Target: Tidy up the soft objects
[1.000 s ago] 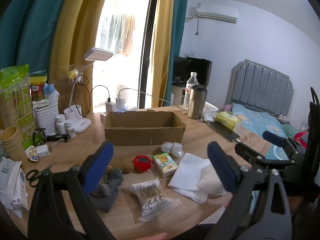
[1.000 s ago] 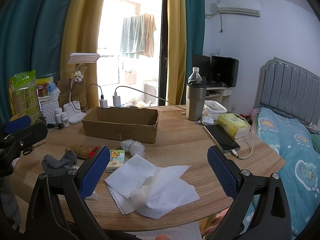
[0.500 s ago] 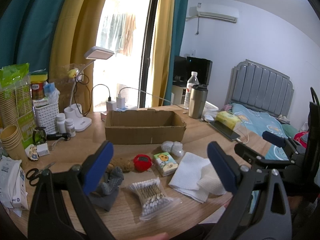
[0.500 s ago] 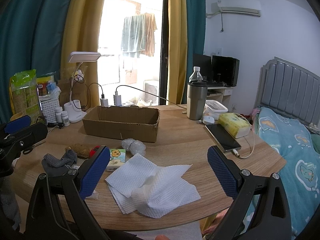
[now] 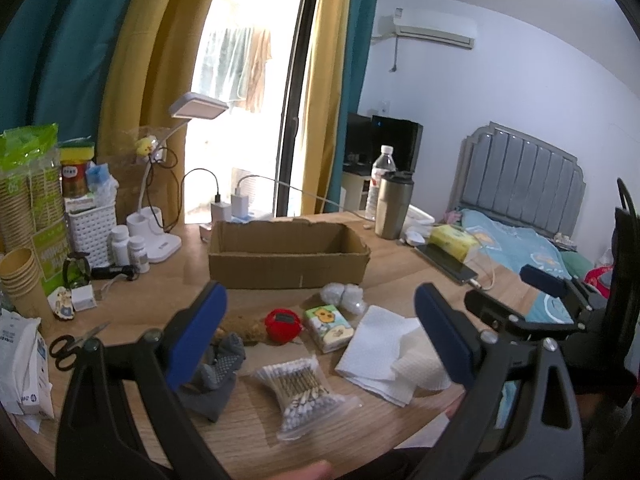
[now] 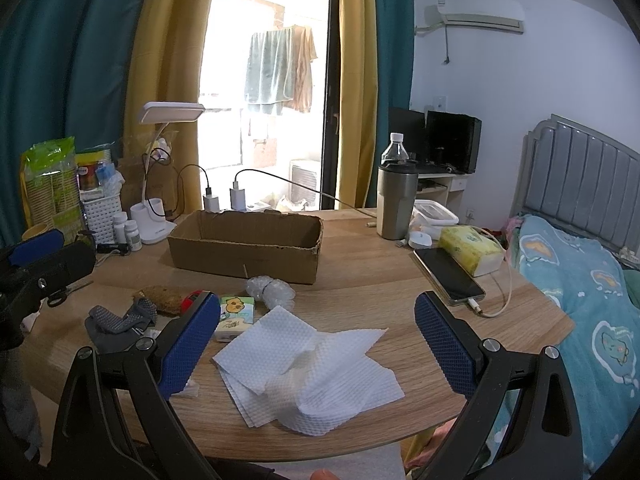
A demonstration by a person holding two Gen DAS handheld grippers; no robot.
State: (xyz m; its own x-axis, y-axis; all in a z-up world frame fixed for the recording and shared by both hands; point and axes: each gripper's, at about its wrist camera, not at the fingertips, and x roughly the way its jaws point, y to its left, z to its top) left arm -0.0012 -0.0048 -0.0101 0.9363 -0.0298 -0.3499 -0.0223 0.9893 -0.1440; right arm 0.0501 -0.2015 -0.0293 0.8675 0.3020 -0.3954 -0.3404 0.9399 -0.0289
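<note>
An open cardboard box (image 5: 288, 254) (image 6: 248, 246) stands mid-table. In front of it lie white paper towels (image 5: 384, 356) (image 6: 312, 368), a grey sock (image 5: 216, 376) (image 6: 116, 322), a bag of cotton swabs (image 5: 302, 390), a tissue pack with a cartoon print (image 5: 328, 328) (image 6: 234, 312), a red round item (image 5: 282, 325), a brown fuzzy item (image 5: 244, 326) (image 6: 164, 298) and bubble-wrap balls (image 5: 344, 296) (image 6: 268, 290). My left gripper (image 5: 320, 340) is open and empty above the swabs. My right gripper (image 6: 318, 342) is open and empty above the paper towels.
A desk lamp (image 5: 176, 184), pill bottles (image 5: 128, 246), white basket (image 5: 90, 232), paper cups (image 5: 20, 280) and scissors (image 5: 72, 344) crowd the left. A steel tumbler (image 6: 396, 206), water bottle (image 6: 394, 152), phone (image 6: 448, 276) and yellow tissue pack (image 6: 470, 250) sit right. A bed (image 6: 580, 280) lies beyond.
</note>
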